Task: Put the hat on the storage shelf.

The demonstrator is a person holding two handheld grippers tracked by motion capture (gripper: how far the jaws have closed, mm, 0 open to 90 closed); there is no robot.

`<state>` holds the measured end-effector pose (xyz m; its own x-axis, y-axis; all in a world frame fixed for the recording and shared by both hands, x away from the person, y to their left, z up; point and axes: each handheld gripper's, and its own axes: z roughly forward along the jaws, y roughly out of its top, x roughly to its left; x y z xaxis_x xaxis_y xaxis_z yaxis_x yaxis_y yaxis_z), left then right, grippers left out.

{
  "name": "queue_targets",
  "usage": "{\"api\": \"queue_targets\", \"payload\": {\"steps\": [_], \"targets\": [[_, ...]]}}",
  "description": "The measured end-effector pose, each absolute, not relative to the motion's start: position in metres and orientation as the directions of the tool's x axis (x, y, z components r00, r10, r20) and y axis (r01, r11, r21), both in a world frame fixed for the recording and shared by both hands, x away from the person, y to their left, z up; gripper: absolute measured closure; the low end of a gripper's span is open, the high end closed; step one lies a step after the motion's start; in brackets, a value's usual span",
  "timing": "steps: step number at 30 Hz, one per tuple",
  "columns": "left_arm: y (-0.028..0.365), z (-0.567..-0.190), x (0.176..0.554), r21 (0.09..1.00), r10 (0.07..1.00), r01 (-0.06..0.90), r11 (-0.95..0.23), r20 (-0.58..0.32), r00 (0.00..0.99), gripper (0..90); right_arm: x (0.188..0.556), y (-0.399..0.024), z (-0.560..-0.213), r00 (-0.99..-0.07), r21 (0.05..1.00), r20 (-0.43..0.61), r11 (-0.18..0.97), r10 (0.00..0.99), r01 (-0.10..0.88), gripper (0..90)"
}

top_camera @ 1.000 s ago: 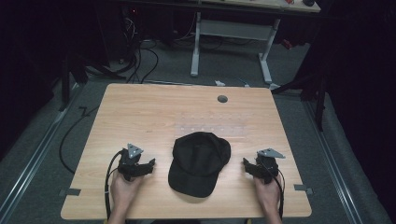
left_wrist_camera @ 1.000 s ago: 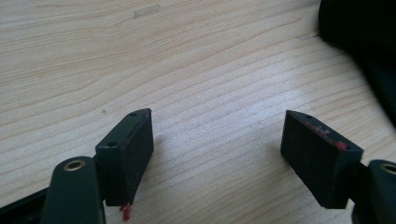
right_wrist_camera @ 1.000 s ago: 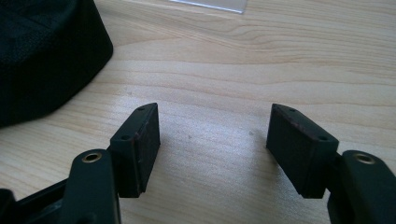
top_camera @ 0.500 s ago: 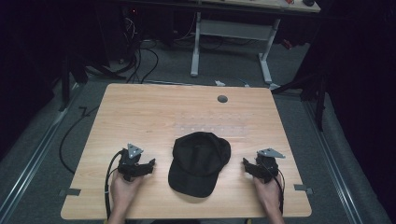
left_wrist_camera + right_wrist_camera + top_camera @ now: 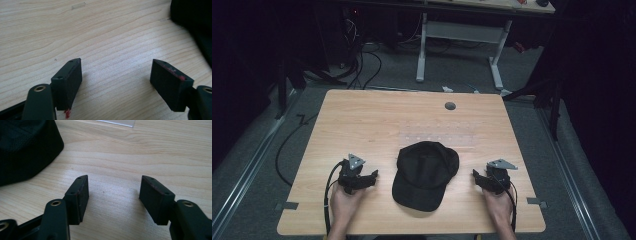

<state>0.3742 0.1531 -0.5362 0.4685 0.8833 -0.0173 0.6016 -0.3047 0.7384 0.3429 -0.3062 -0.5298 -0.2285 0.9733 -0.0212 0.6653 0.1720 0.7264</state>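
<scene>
cap untouched, both grippers parked either side of it

wooden table (image 5: 362,120) bears a black cap (image 5: 424,172) lying flat near the front edge, brim toward the person, crown away. left gripper (image 5: 371,177) rests just left of it, jaws wide apart over bare wood, nothing between. right gripper (image 5: 475,176) rests just right of it, jaws open and empty, having just closed in a little. judged: nothing done yet; reaching, gripping and handling the cap all remain.
</scene>
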Motion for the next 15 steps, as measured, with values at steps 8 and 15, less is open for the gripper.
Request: {"api": "queue_targets", "payload": {"steps": [8,15], "targets": [[0.153,-0.536,0.374,0.738,0.883,0.602,-0.305,-0.017,0.469,25.9,0.339,-0.305,-0.526,-0.262,0.739,0.018,0.163,0.965,0.654,44.5],[0.153,-0.536,0.374,0.738,0.883,0.602,-0.305,-0.017,0.469,25.9,0.333,-0.305,-0.518,-0.286,0.757,0.068,0.137,0.956,0.639,42.5]]}}
